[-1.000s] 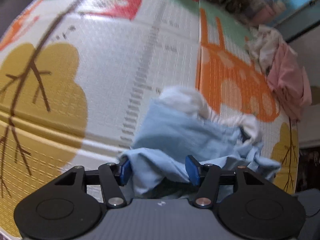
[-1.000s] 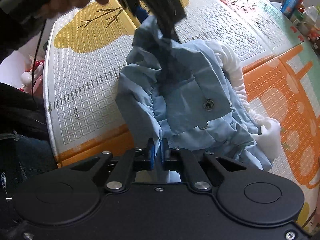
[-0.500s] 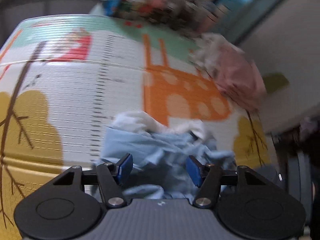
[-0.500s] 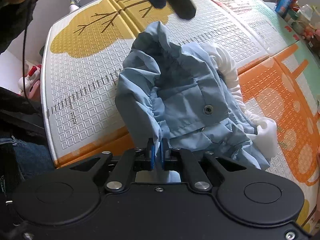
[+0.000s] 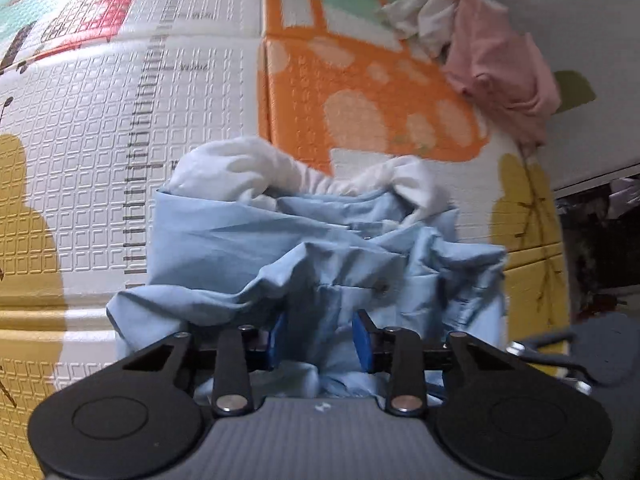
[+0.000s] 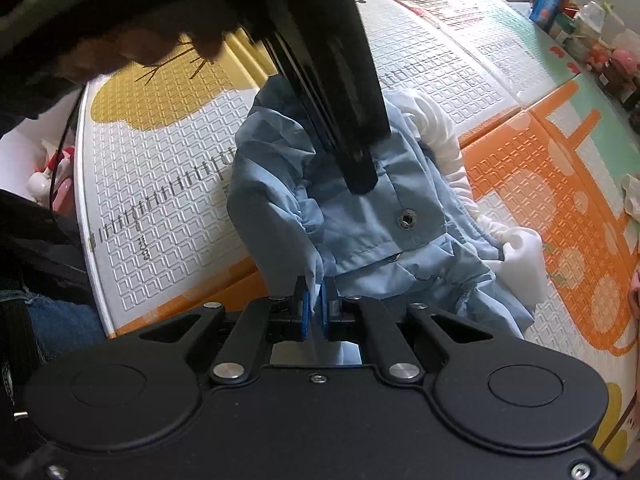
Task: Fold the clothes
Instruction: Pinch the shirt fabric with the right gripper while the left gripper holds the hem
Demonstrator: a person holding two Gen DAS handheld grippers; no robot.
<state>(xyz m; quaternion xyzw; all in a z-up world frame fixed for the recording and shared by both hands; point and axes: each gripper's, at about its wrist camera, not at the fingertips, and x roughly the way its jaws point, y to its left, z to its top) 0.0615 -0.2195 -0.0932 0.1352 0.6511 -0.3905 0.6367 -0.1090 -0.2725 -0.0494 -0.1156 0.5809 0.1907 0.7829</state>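
jacket (image 5: 280, 248), pale blue with a white lining, lies crumpled near the middle of the play mat (image 5: 120, 128) on the floor, its white part bunched toward twelve o'clock in the left wrist view. the right tool (image 6: 315, 312) has its blue pads pressed together on a fold of blue cloth at the jacket's near edge, at six o'clock in its own view. the left tool (image 5: 316, 340) points steeply down over the crumpled body; its jaws are closing, with blue cloth lying between the pads, and the pads do not clearly press on it yet. in the right wrist view the same left tool (image 6: 340, 120) comes in from eleven o'clock, with a hand (image 6: 132, 40) gripping it.

the step in hand looks like taking a second hold so the jacket can be lifted and spread flat; no fold is made yet. the next move calls for the left tool to catch one edge rather than a thick bunch, then for both to draw apart. a heap of pink and white clothes (image 5: 500, 64) waits at one o'clock, well apart.
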